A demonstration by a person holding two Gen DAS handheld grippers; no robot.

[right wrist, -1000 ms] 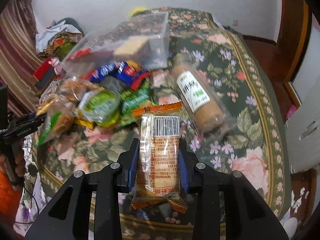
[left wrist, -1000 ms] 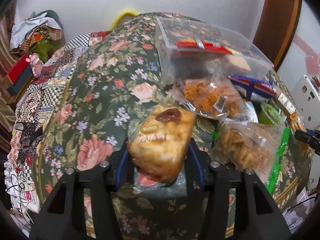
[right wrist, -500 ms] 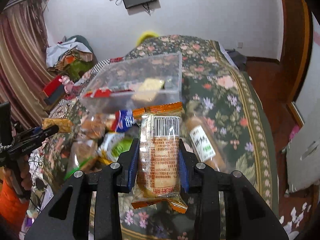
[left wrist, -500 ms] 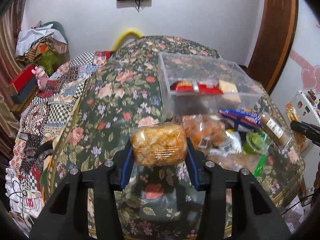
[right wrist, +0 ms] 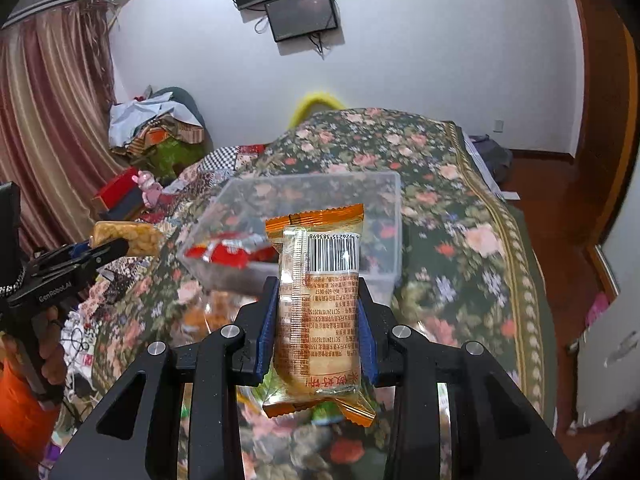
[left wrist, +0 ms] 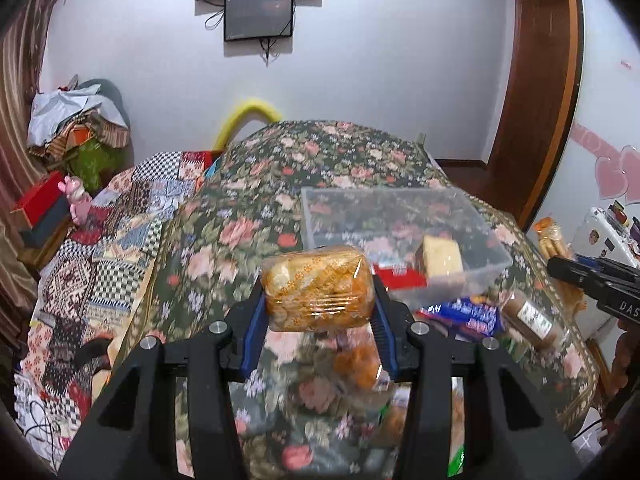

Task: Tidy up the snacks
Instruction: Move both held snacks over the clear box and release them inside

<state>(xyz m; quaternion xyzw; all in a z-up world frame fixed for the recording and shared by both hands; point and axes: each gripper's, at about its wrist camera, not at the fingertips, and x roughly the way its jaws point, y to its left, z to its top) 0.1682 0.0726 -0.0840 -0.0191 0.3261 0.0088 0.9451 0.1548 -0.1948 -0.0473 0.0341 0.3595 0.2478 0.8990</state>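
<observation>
My left gripper (left wrist: 318, 304) is shut on a clear bag of golden pastries (left wrist: 318, 286) and holds it in the air, short of the clear plastic bin (left wrist: 404, 216). The bin holds a red packet (left wrist: 400, 278) and a pale yellow block (left wrist: 442, 258). My right gripper (right wrist: 318, 316) is shut on an orange-edged barcode snack packet (right wrist: 318, 312), held upright in front of the same bin (right wrist: 304, 204). The left gripper with its bag also shows at the left of the right wrist view (right wrist: 120, 238).
Loose snacks lie on the floral cloth near the bin: a blue wrapper (left wrist: 470, 316), a brown tube pack (left wrist: 528, 320), orange puffs (left wrist: 360, 364). A patchwork bedspread (left wrist: 100, 264) lies to the left. A wooden door frame (left wrist: 532, 92) stands at the right.
Both grippers have risen and tilted up with their snacks held. The bin now sits lower and closer ahead of each, and the loose snack pile has dropped below the fingers.
</observation>
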